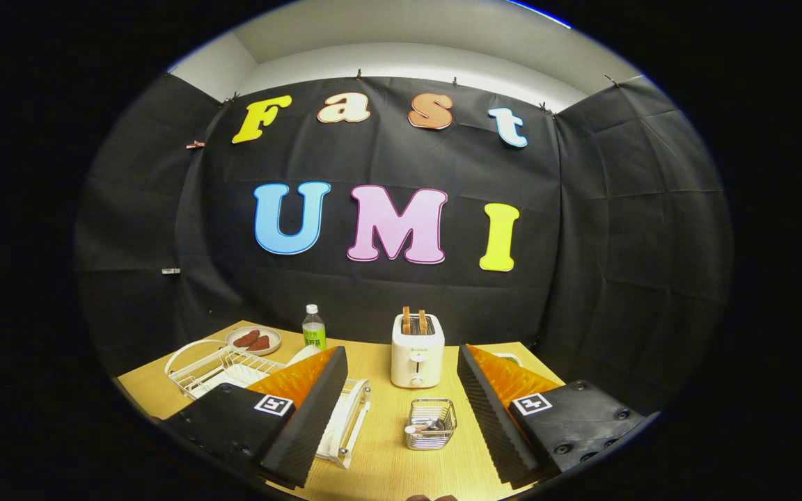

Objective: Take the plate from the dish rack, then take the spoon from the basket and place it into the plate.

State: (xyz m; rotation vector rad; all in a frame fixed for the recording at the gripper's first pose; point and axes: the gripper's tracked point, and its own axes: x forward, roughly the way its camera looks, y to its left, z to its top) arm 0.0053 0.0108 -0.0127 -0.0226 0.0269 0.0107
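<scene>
Step in hand: by my reading, the approach to the dish rack (234,372) for the plate (303,356); nothing is lifted yet.
Plate: a pale rim stands in the rack, just behind the left finger of the tongs (401,410), which covers most of it; how it leans I cannot tell.
Dish rack: white wire, on the left of the desk (380,452), running under and behind the left finger.
How to do it well: swing the tongs left and lower them so that the plate's rim passes between the fingers, then close on the rim above the wires. Lift straight up along the slot first, so the plate does not catch on the rack or drag it.
Tongs: spread wide, holding nothing, touching nothing that I can see.
Basket: a small wire basket (431,423) sits on the desk between the two fingers, just ahead; the spoon (423,427) lies inside, only partly legible.
Landing place: bare desk near the basket looks suitable for the plate, keeping the later spoon move short.
Obstacles: the toaster (417,358) stands beyond the basket, a bottle (314,327) and a dish of food (253,339) beyond the rack; all well clear of a lift from the rack.
</scene>
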